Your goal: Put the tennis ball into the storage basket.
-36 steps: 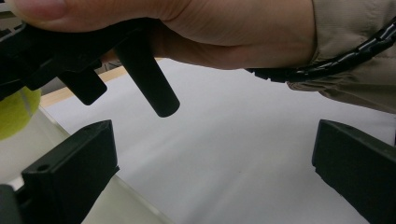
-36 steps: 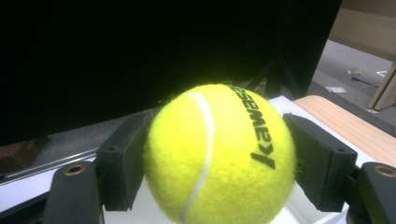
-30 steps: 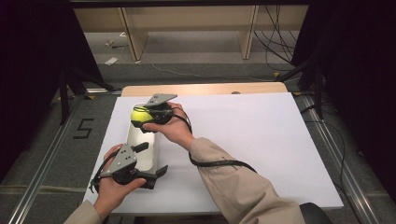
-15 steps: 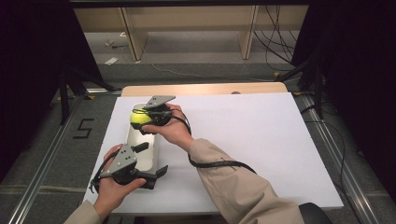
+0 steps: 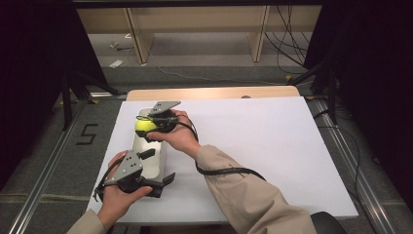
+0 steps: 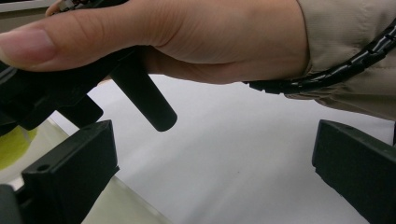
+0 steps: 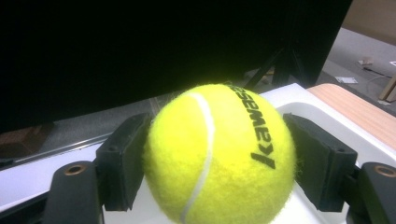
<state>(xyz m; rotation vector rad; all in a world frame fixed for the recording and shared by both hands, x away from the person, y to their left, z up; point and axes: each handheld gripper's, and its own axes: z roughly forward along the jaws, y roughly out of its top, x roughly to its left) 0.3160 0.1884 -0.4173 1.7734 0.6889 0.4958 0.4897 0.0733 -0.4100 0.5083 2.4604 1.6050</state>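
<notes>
The tennis ball (image 7: pixel 219 151) sits squarely between the two jaws of your right gripper (image 5: pixel 155 124), pinched on both sides so the pads press into the felt, and you hold it over the far end of the white tray (image 5: pixel 157 163) at the left side of the table (image 5: pixel 272 146). That is the relation your next move turns on: the ball lies directly above the tray's well, so the way to go is straight down, not sideways. The tray's long axis runs away from you, near edge to far edge, and the ball hangs toward its far end, with the far rim showing just beyond it in the right gripper view. I cannot tell from these frames whether the ball already rests on the tray floor or hangs just clear of it. Your left gripper (image 5: pixel 153 168) is nearer to you, at the tray's near end, its jaws spread wide with nothing between them; one jaw reaches over the tray's near rim. Judged from this, the right hand alone carries the job.
</notes>
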